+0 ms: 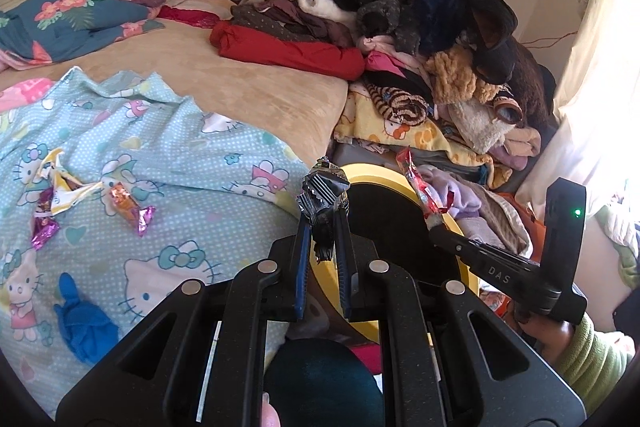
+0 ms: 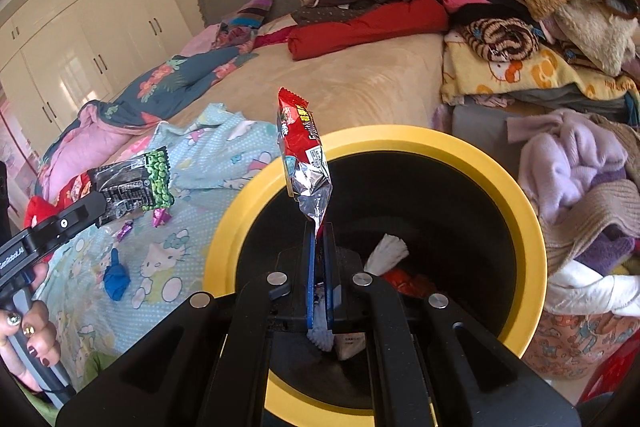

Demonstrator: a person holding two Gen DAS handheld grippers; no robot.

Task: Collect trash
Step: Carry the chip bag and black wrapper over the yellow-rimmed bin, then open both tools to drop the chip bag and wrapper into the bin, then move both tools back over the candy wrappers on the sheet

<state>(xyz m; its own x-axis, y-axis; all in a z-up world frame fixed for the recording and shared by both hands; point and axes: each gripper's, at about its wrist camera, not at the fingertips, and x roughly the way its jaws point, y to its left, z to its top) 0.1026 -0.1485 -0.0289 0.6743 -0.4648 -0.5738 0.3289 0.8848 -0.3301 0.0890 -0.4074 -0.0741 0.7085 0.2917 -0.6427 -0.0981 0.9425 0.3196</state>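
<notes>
While both hand-held grippers (image 1: pixel 323 223) (image 2: pixel 319 235) clamp wrappers (image 1: pixel 322 193) (image 2: pixel 305 155), clothes (image 1: pixel 400 27) crowd the bed (image 1: pixel 260 87)

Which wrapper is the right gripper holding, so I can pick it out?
Find the yellow-rimmed bin beside the bed. Above its opening, the right gripper pinches a red and silver snack wrapper standing upright. The other held wrapper is black and green.

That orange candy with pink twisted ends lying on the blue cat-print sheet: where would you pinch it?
Probably across the orange candy's fat middle, coming down from above. It lies flat and clear of the torn wrappers beside it, and the twisted ends are thin, flimsy foil that could slip from the fingers.
</notes>
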